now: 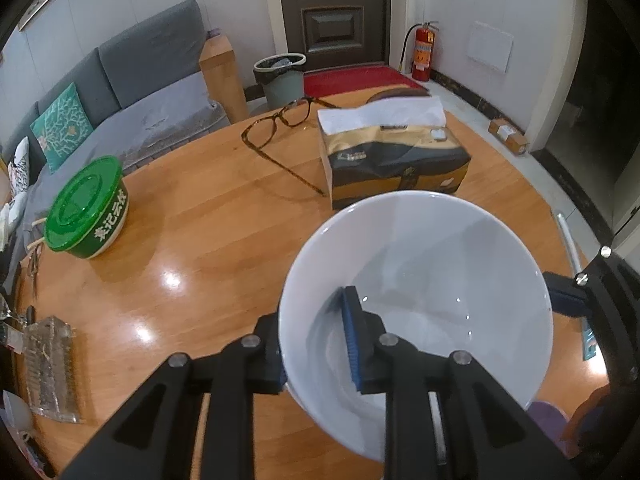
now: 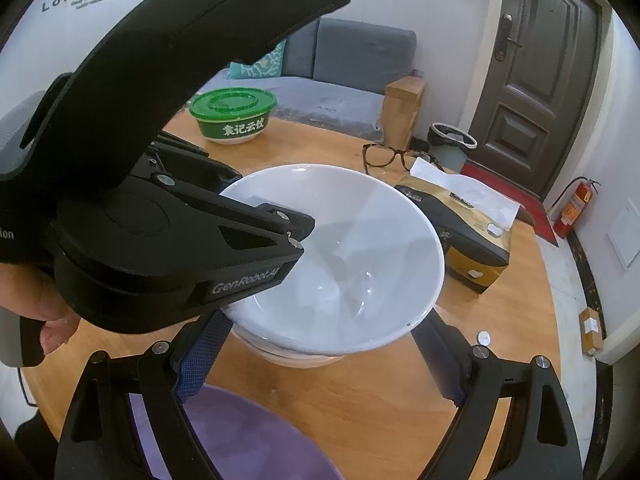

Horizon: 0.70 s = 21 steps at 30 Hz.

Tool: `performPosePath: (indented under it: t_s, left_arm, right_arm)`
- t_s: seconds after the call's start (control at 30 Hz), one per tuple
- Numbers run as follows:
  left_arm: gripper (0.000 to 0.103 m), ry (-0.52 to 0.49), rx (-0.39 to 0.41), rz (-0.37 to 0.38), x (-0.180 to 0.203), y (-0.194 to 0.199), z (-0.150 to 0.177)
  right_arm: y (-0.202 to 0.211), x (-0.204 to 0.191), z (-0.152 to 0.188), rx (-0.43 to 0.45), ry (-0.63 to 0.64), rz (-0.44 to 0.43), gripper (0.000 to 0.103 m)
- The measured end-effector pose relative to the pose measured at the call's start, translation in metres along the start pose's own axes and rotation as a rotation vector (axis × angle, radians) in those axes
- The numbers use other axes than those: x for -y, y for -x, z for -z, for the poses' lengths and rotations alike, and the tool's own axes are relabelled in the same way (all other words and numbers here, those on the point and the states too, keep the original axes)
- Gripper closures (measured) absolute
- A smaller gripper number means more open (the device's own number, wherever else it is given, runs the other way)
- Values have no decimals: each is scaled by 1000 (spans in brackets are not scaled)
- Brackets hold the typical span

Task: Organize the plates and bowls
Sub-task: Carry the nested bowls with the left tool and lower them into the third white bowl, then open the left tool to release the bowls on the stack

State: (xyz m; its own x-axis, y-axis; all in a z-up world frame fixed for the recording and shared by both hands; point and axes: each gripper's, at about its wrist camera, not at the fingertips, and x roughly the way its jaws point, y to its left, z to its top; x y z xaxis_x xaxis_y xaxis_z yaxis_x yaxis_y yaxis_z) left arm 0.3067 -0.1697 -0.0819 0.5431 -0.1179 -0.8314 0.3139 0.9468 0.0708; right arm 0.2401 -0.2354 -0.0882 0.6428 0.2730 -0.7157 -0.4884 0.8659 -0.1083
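Note:
A white bowl (image 1: 432, 264) is held by my left gripper (image 1: 316, 340), whose jaws are shut on its near-left rim, one finger inside and one outside. In the right wrist view the same bowl (image 2: 360, 248) sits in or just above a second white bowl (image 2: 296, 356) on the round wooden table (image 2: 380, 400). My right gripper (image 2: 320, 360) is open, its fingers on either side of the lower bowl. A purple plate (image 2: 240, 432) lies below my right gripper, near the table edge.
A green-lidded food tub (image 1: 86, 212), glasses (image 1: 280, 128) and a black-and-gold tissue pack (image 1: 396, 152) lie on the table's far side. A clear glass dish (image 1: 48, 364) sits at the left edge. A sofa, bin and door stand beyond.

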Motion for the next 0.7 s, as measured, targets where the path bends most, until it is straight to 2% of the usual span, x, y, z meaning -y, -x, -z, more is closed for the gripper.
performPosePath:
  t_s: [0.7]
  left_arm:
    - [84, -29, -12, -45, -5, -5, 3]
  right_arm:
    - [-11, -4, -6, -28, 6, -11, 17]
